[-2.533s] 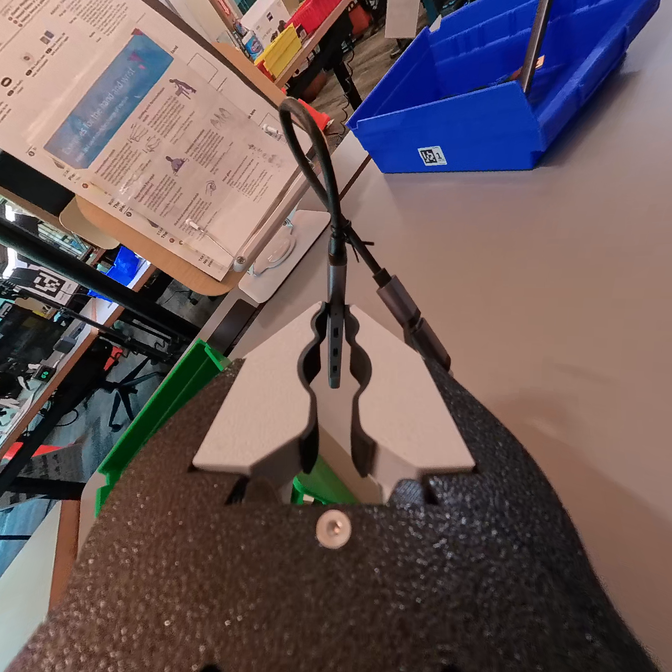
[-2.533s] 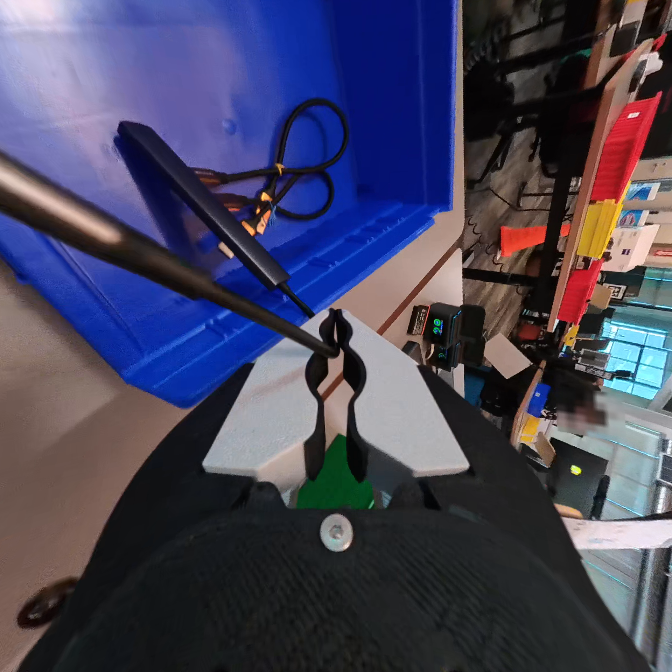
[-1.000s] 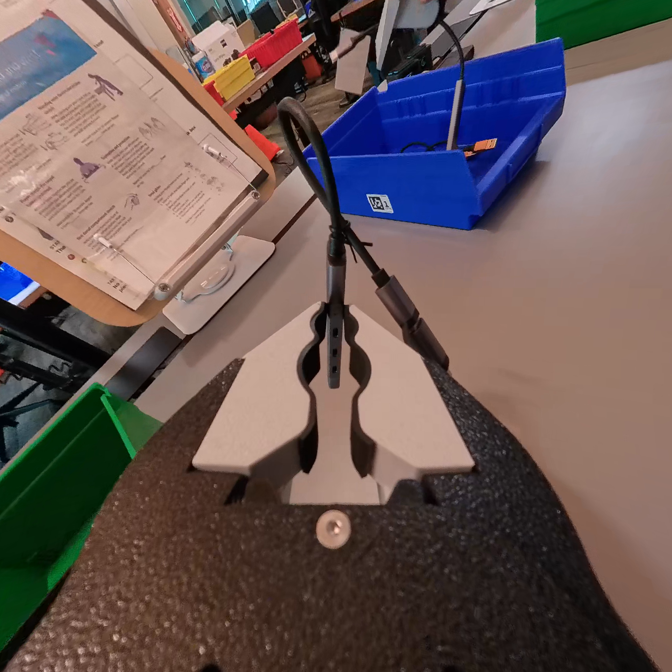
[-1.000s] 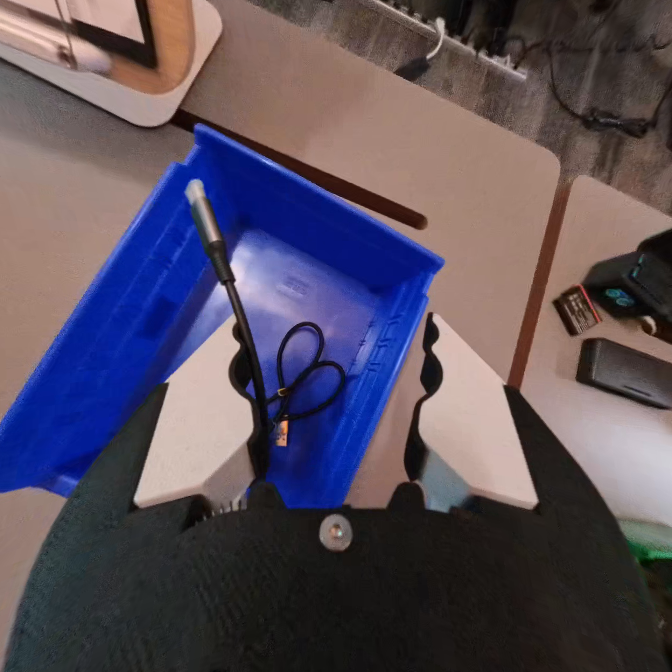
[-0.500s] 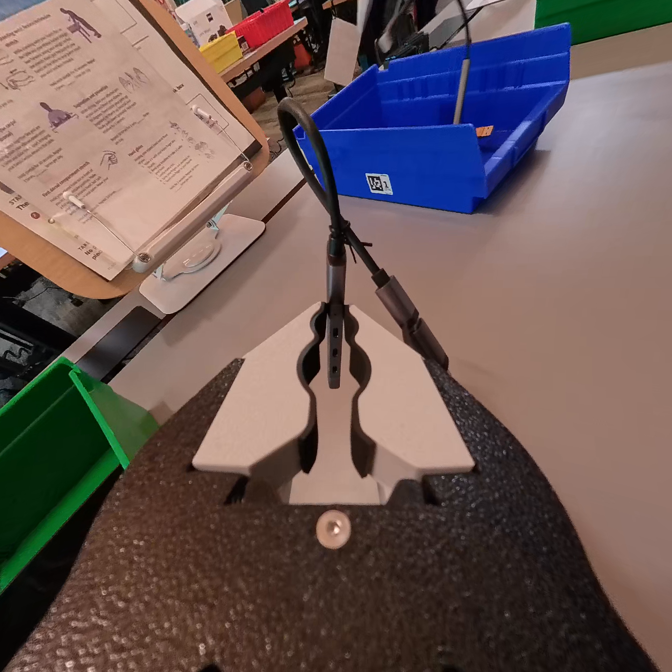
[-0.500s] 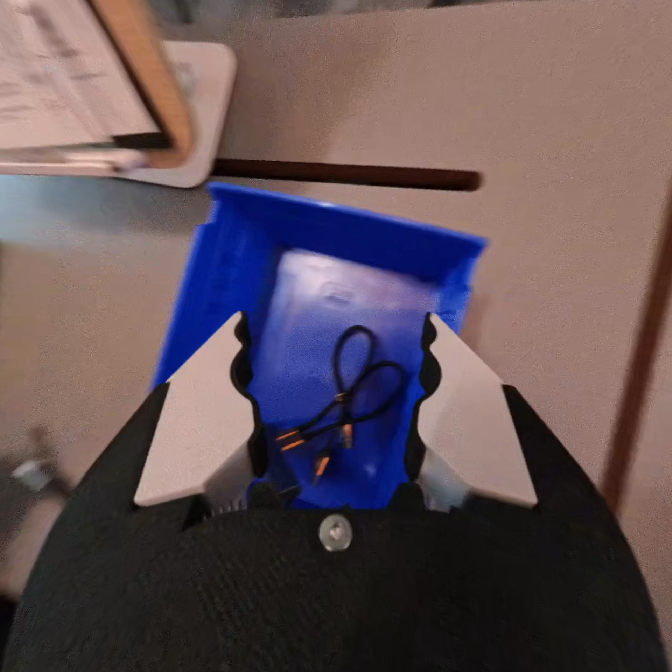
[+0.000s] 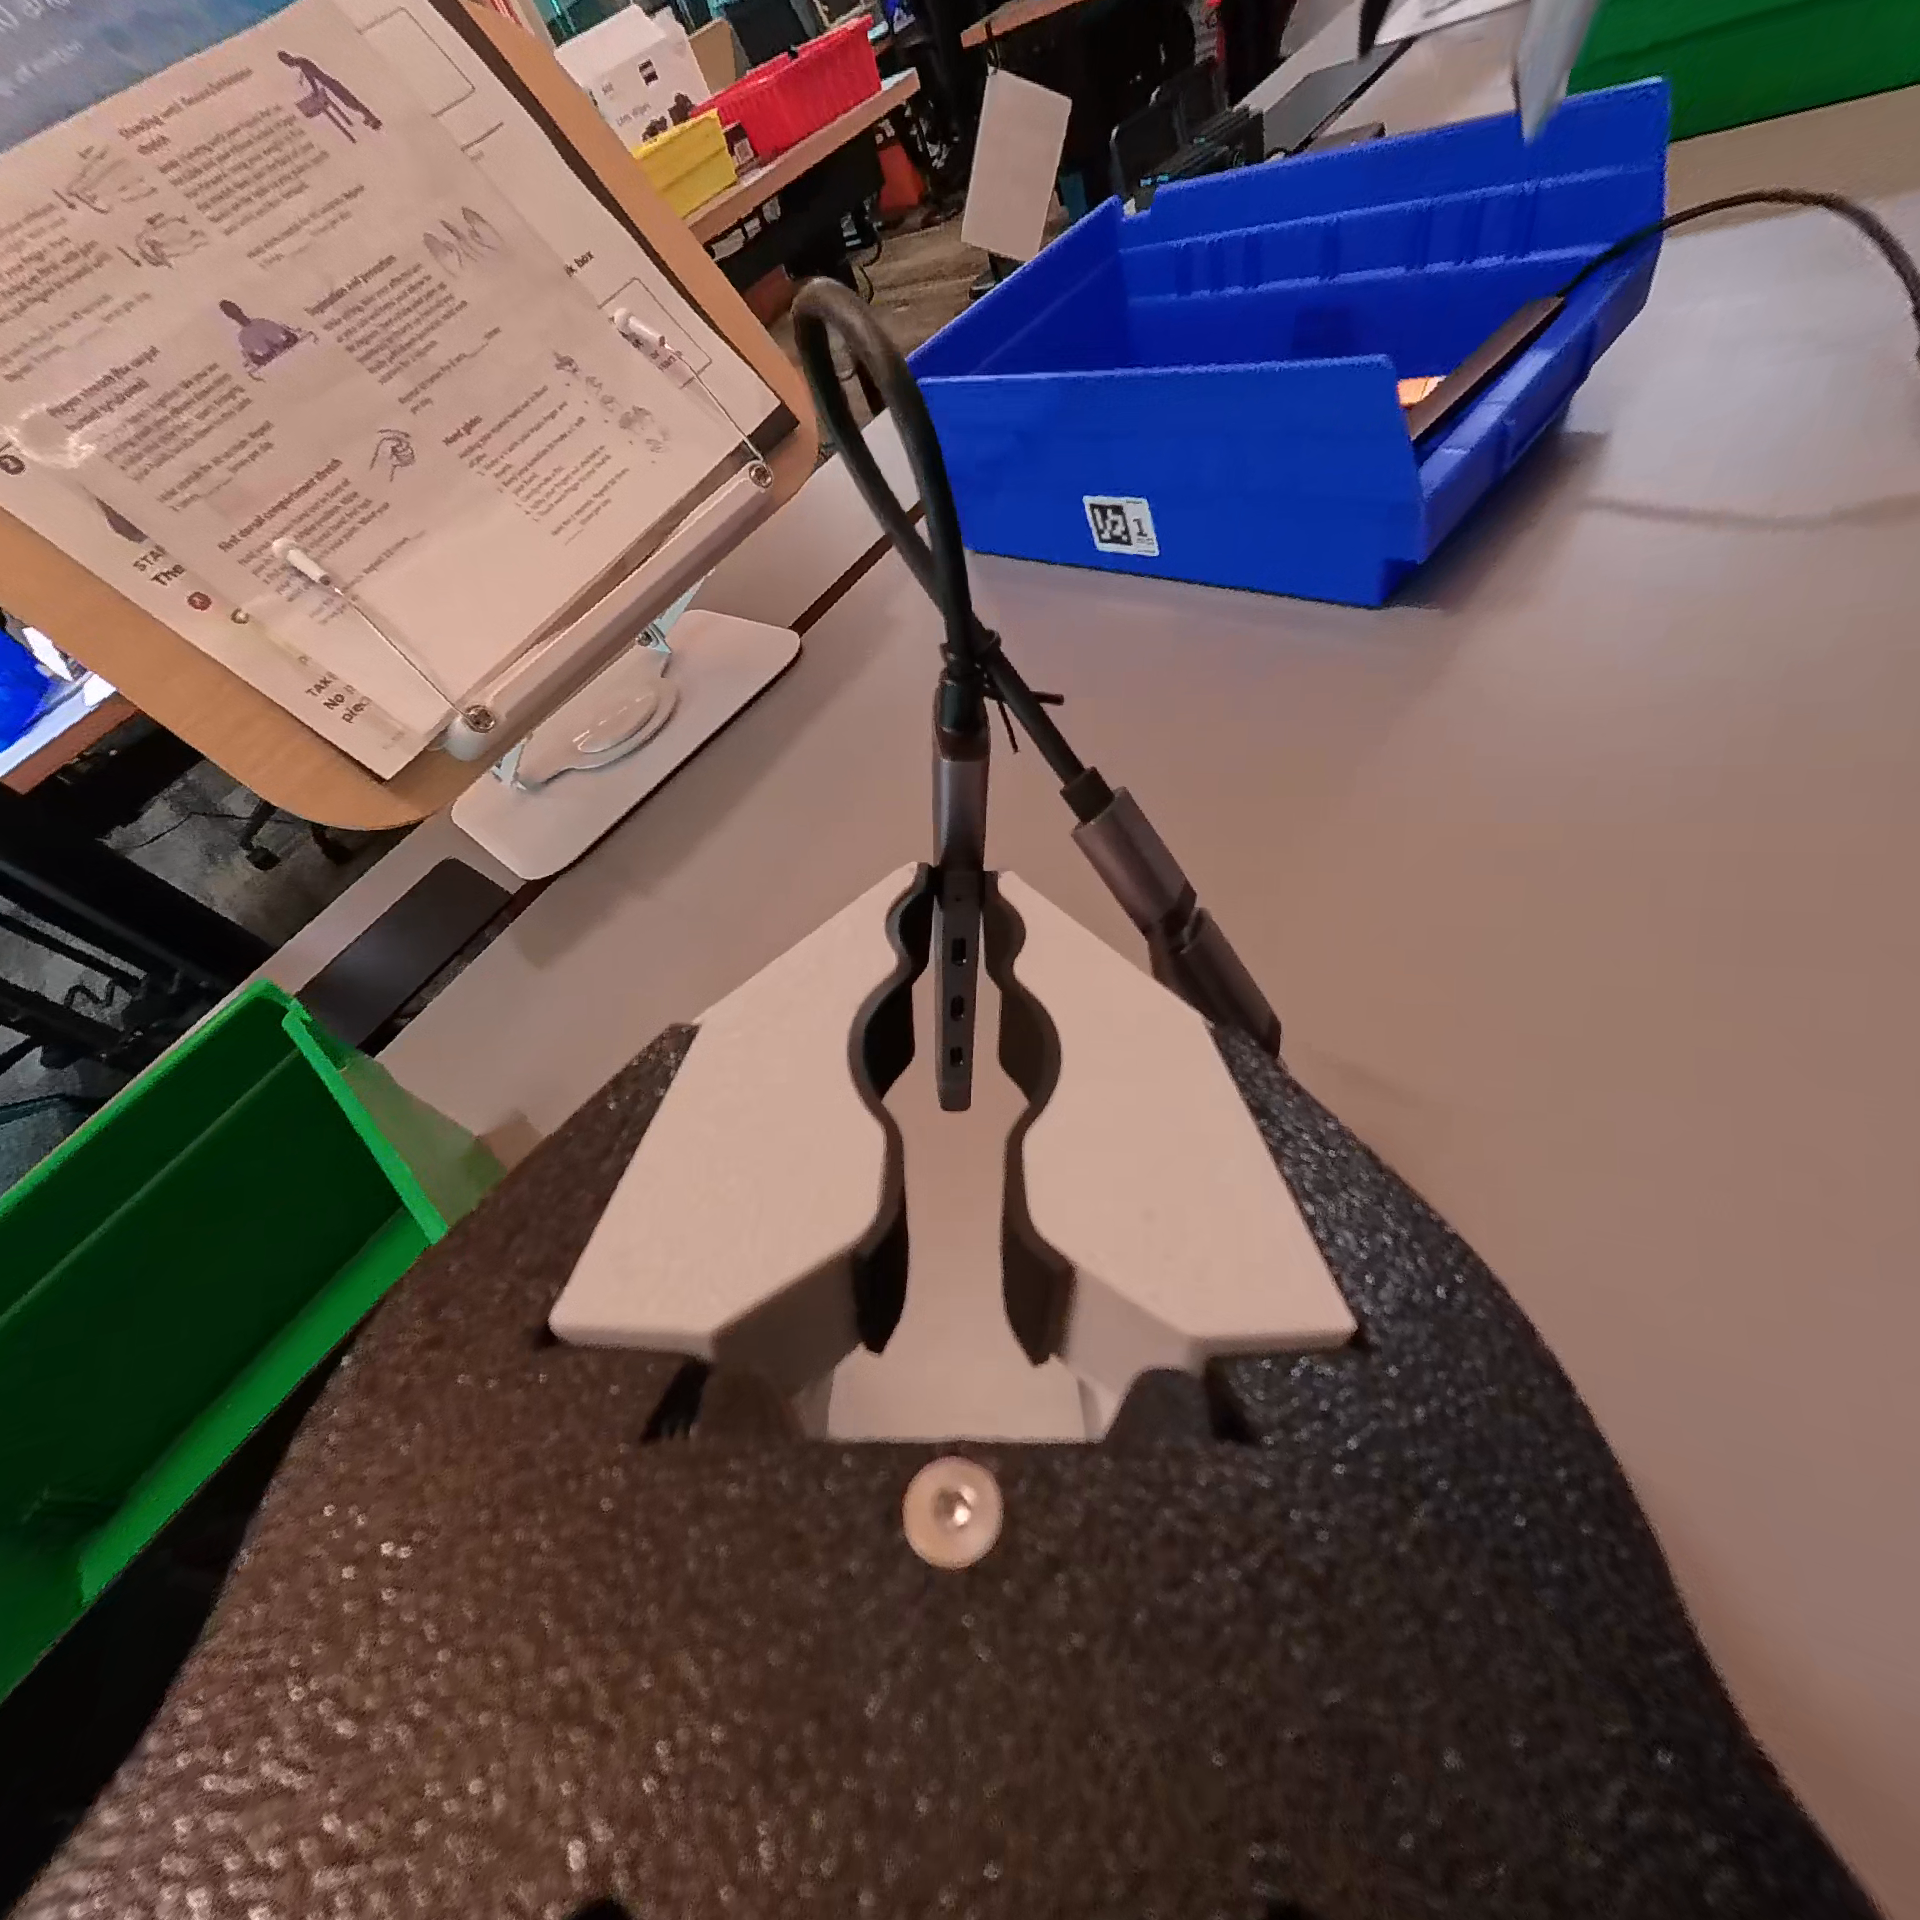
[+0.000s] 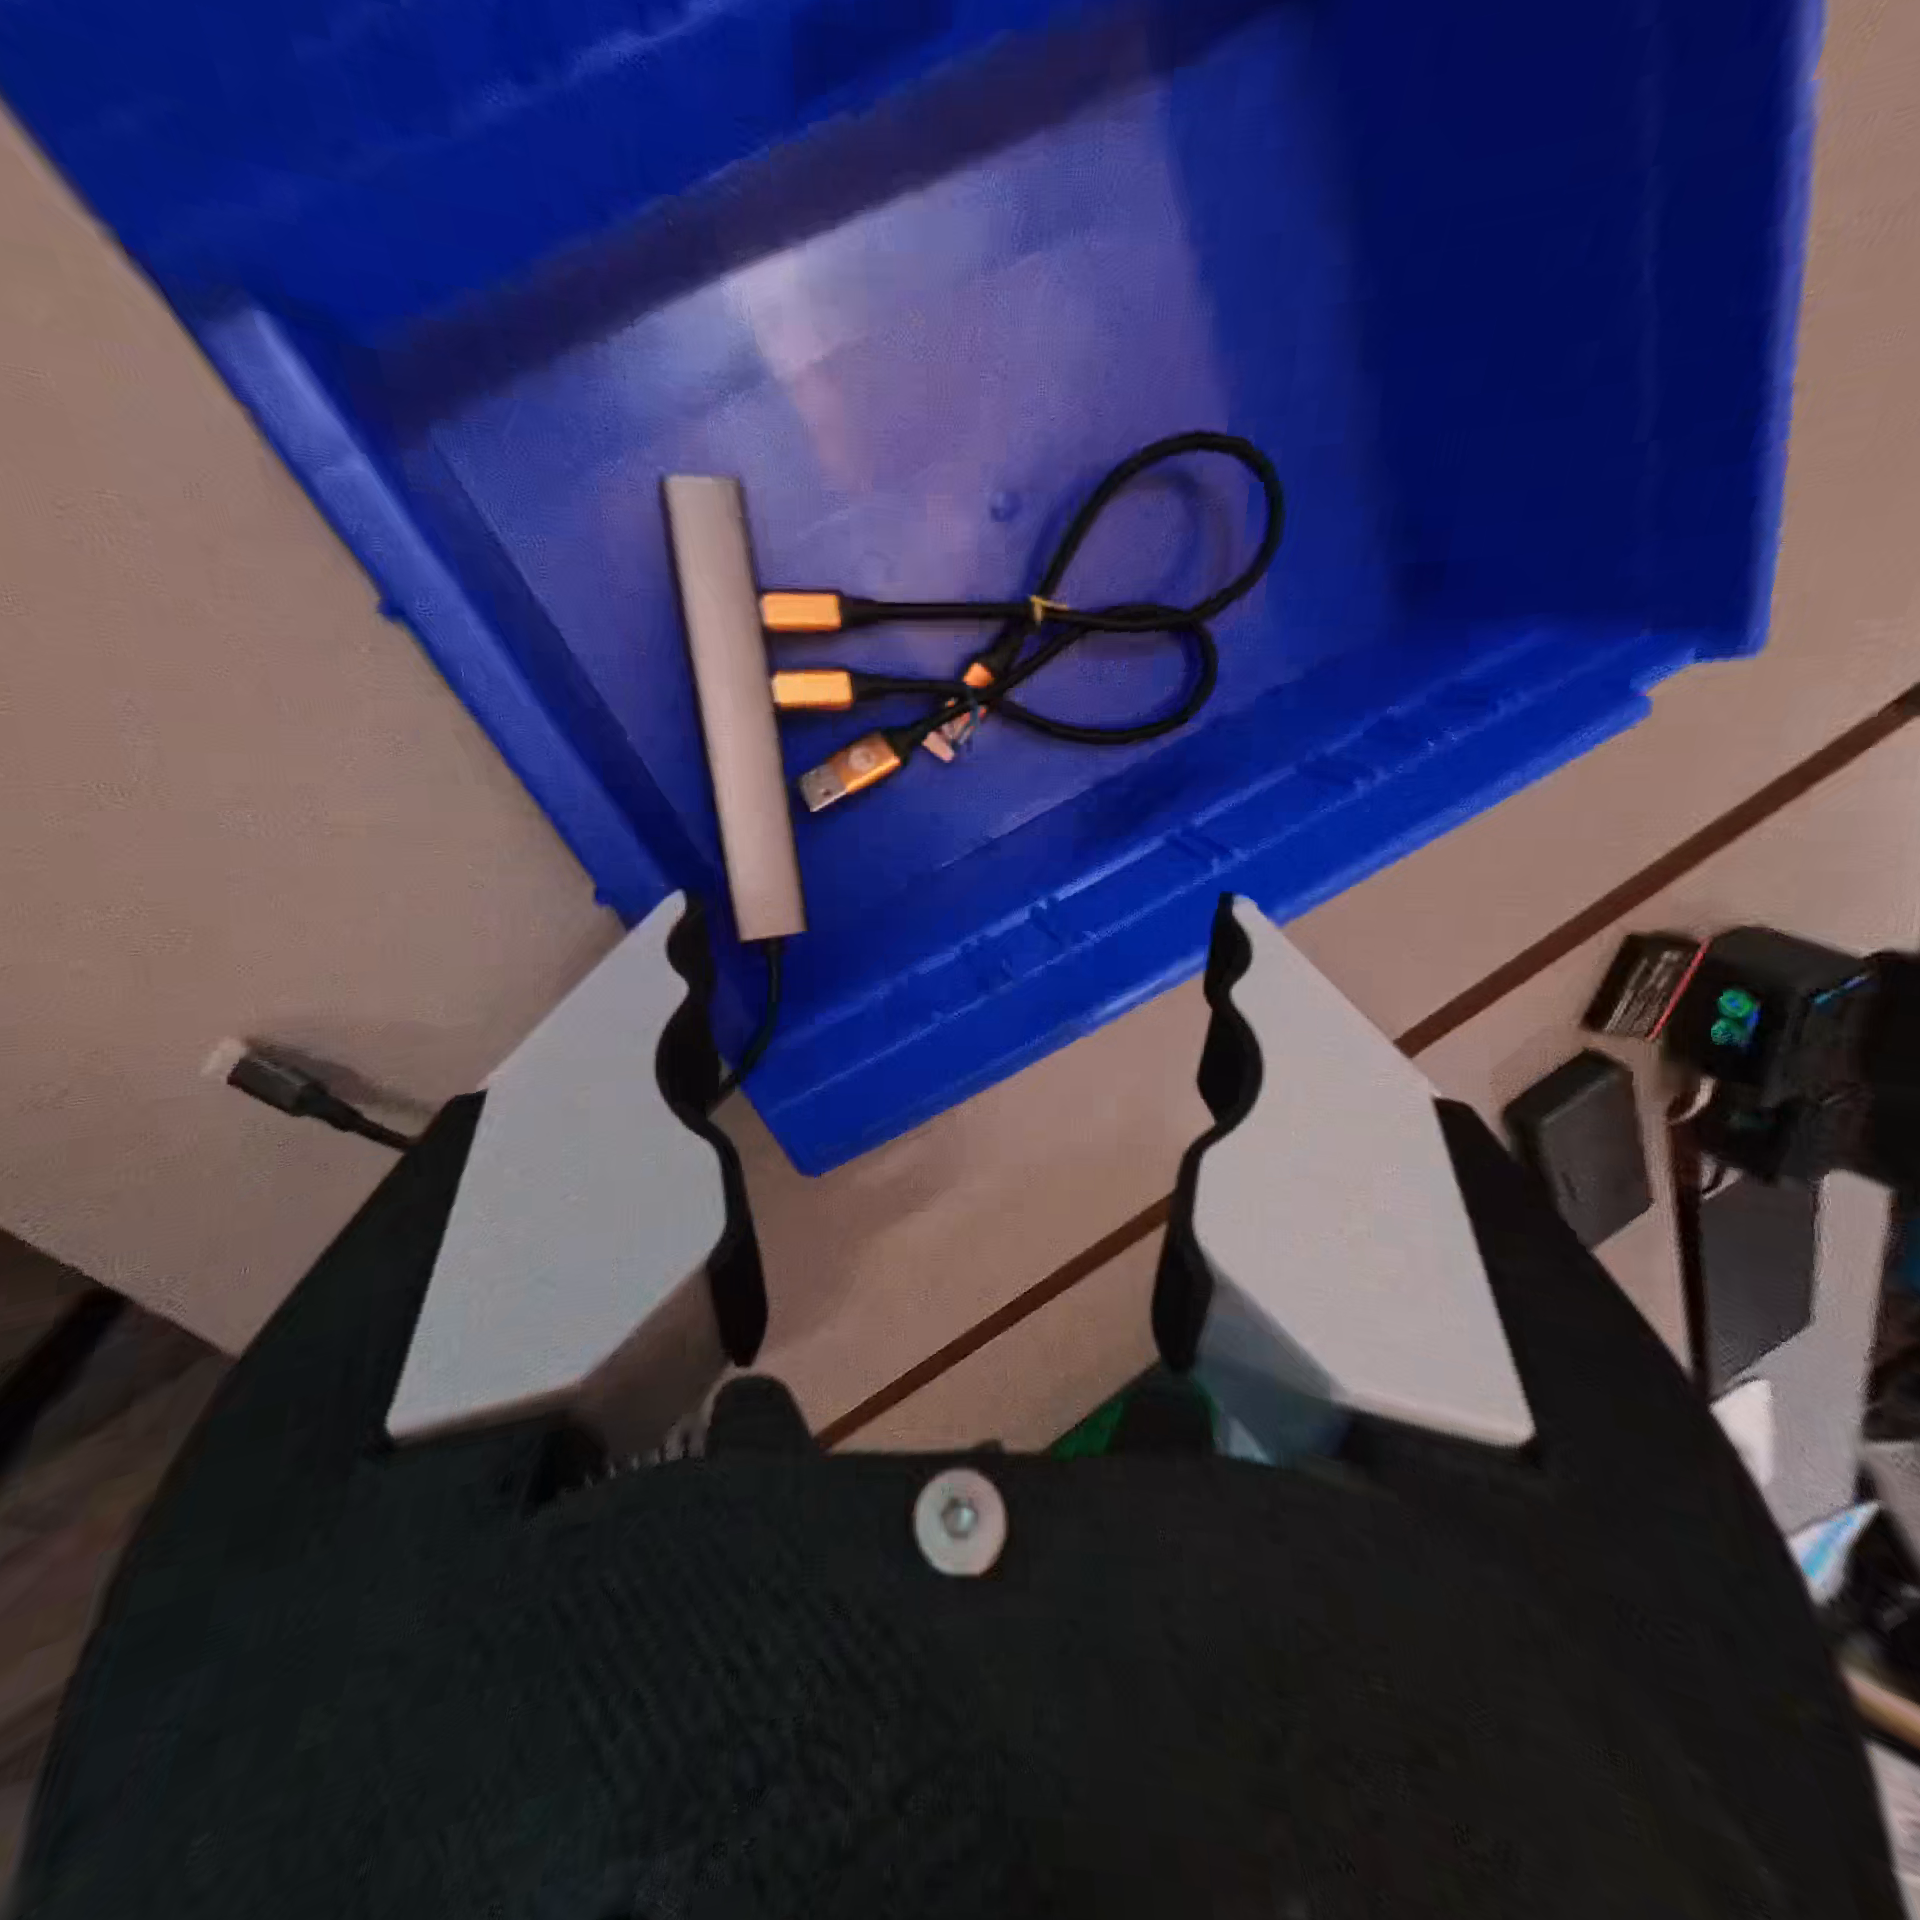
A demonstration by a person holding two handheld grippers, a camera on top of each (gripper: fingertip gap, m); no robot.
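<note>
My left gripper is shut on a slim grey hub, held upright above the table. Its black cable loops up, and a grey plug hangs to the right. My right gripper is open and empty above the near wall of the blue bin. A second grey hub lies inside with orange-plugged black cables beside it. Its cable runs over the bin wall to a plug on the table. The bin also shows in the left wrist view.
A document stand with printed sheets stands to the left on a white base. A green bin sits at the near left table edge. Black devices lie to the right of the blue bin, past a table seam. One gripper's finger ends stand about 45 cm off the other's.
My right gripper has opened and let go of the second hub's cable; that hub now lies flat in the blue bin. My left gripper has shifted but stays shut on its hub.
</note>
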